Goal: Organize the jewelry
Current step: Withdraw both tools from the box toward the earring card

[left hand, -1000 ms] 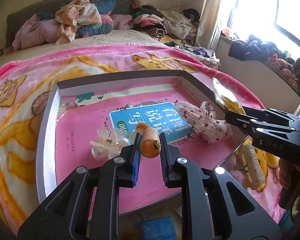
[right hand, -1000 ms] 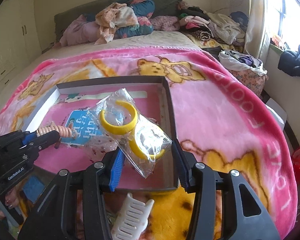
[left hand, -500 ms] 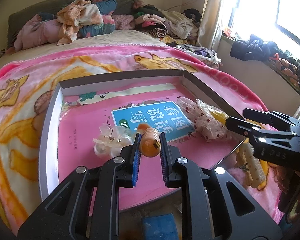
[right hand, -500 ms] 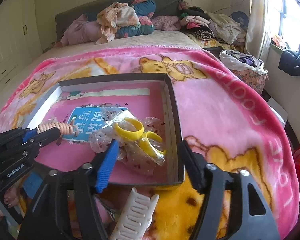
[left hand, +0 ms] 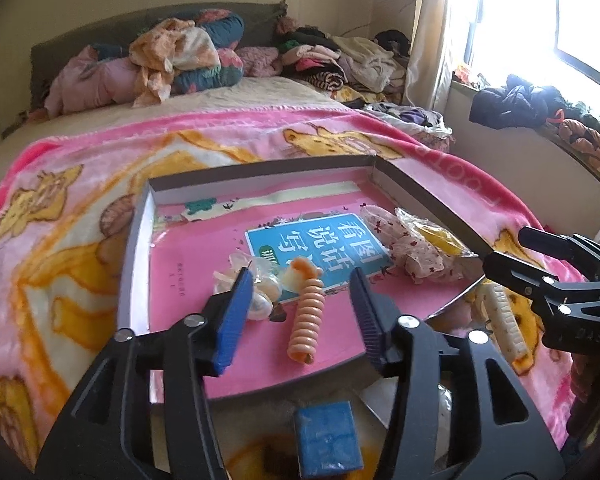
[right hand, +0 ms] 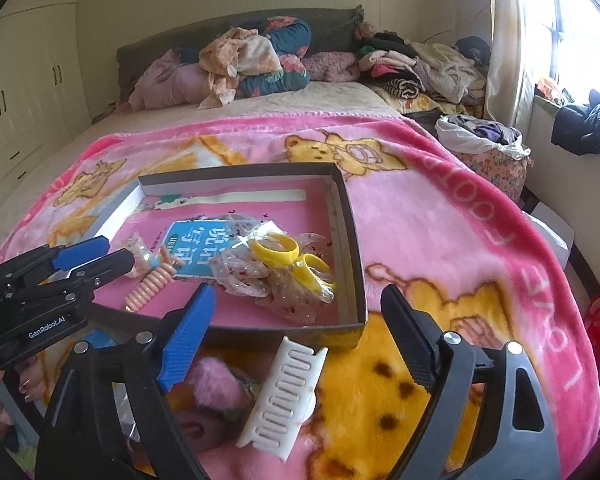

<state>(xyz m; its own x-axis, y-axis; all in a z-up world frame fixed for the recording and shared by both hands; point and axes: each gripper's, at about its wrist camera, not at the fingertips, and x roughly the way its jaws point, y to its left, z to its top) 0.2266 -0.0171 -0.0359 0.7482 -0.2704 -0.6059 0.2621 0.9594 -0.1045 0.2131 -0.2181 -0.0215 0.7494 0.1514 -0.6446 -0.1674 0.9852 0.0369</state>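
Note:
A shallow cardboard box (left hand: 136,256) (right hand: 354,264) with a pink book inside lies on the pink blanket. My left gripper (left hand: 300,300) is open above the box's near edge; an orange spiral hair tie (left hand: 308,320) (right hand: 150,286) lies in the box between its fingers. Clear hair clips (left hand: 260,292) lie beside it. My right gripper (right hand: 296,328) is open and empty, back from the box's near right corner. A clear bag with yellow bangles (right hand: 282,254) (left hand: 436,236) rests on a dotted scrunchie (left hand: 412,256) in the box.
A white claw clip (right hand: 284,388) and a pink fluffy item (right hand: 216,380) lie on the blanket in front of the box. A blue block (left hand: 326,440) lies below the left gripper. Piled clothes and bedding sit at the bed's far end (right hand: 240,60).
My left gripper opened and let the orange spiral tie drop into the box. My right gripper let go of the bangle bag into the box and pulled back toward me.

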